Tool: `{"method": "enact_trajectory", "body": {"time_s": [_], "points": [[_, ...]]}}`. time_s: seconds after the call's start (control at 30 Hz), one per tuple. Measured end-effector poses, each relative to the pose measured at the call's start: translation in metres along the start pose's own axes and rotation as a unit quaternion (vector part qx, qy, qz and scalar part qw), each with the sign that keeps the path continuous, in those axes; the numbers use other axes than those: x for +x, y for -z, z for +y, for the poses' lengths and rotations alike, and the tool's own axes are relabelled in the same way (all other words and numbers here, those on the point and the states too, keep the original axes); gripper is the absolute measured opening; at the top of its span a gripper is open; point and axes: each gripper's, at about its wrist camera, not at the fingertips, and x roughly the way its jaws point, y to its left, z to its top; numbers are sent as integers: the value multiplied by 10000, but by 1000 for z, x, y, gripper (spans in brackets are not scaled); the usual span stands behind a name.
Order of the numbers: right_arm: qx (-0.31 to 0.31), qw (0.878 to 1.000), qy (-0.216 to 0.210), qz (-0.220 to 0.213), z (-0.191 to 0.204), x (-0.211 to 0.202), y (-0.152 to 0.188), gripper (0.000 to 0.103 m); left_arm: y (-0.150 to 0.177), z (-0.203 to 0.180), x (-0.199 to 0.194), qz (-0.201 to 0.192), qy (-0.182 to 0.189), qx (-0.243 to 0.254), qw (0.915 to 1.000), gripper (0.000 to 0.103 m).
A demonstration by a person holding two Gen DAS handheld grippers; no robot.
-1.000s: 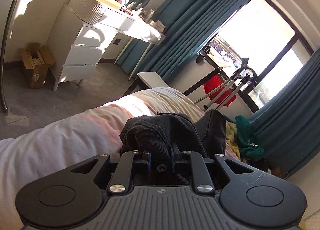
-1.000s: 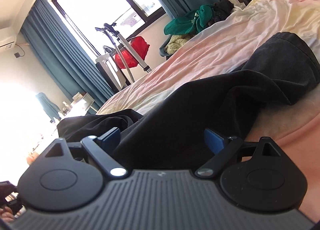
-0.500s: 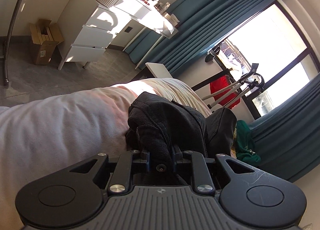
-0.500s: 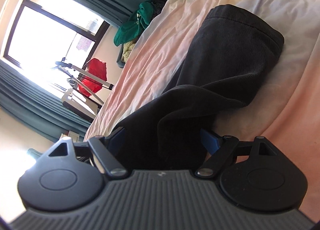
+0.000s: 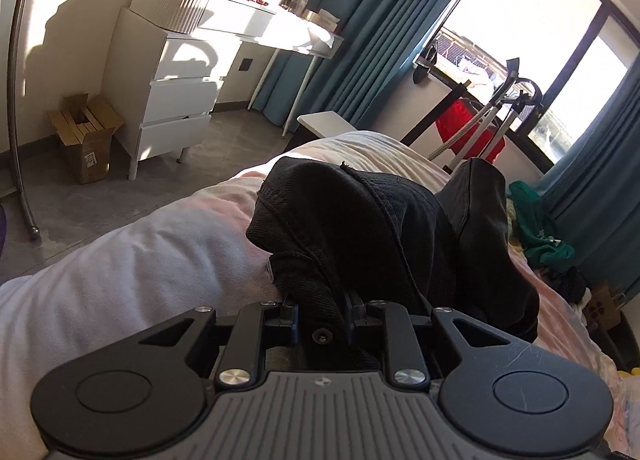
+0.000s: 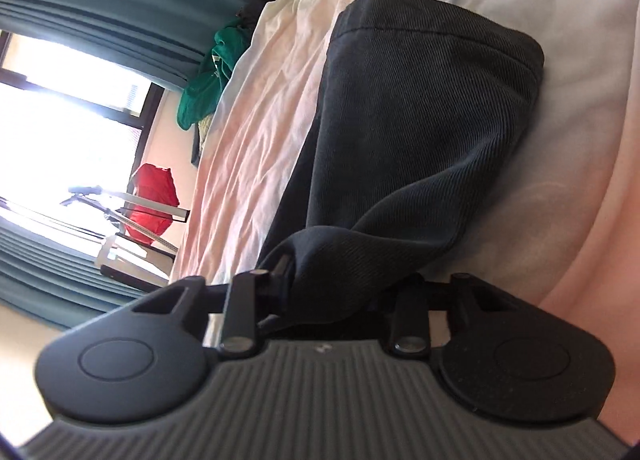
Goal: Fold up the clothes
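Left gripper [image 5: 320, 306] clamped on bunched trousers [image 5: 360, 228]. Right gripper [image 6: 332, 292] likewise pinching trousers [image 6: 420, 132] fabric. Garment draped across bed [image 6: 260, 100], leg end lying flat. Judged mid-fold; next, carrying gripped end over leg evenly.

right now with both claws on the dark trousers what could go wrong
The left claw pinches only a thick bunched wad of the dark trousers, so the fabric may slip out or fold crooked. The right claw also grips gathered cloth; pulling could drag the loose bedsheet along.
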Motion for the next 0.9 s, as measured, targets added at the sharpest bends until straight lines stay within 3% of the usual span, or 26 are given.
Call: {"method": "enact_trajectory", "body": {"time_s": [0.2, 0.3, 0.57, 0.7, 0.8, 0.87, 0.9], "points": [[-917, 9936, 138, -651, 30, -67, 6, 16, 4, -4, 2, 9, -34, 328, 9995, 22], [-1082, 9906, 387, -742, 34, -108, 8, 15, 6, -7, 3, -9, -76, 616, 9981, 22], [-307, 9931, 1000, 537, -4, -157, 34, 19, 17, -18, 1, 19, -229, 1318, 9910, 22], [-270, 9911, 1075, 741, -3, -176, 52, 25, 20, -24, -9, 130, -188, 1423, 9896, 24], [-447, 9906, 1025, 786, 7, -193, 58, 28, 21, -25, -25, 216, -190, 1389, 9899, 38], [-613, 9910, 902, 778, 12, -208, 61, 42, 20, -26, -39, 206, -86, 1383, 9901, 61], [-695, 9913, 816, 768, 14, -215, 61, 47, 19, -27, -48, 137, -36, 1412, 9899, 66]]}}
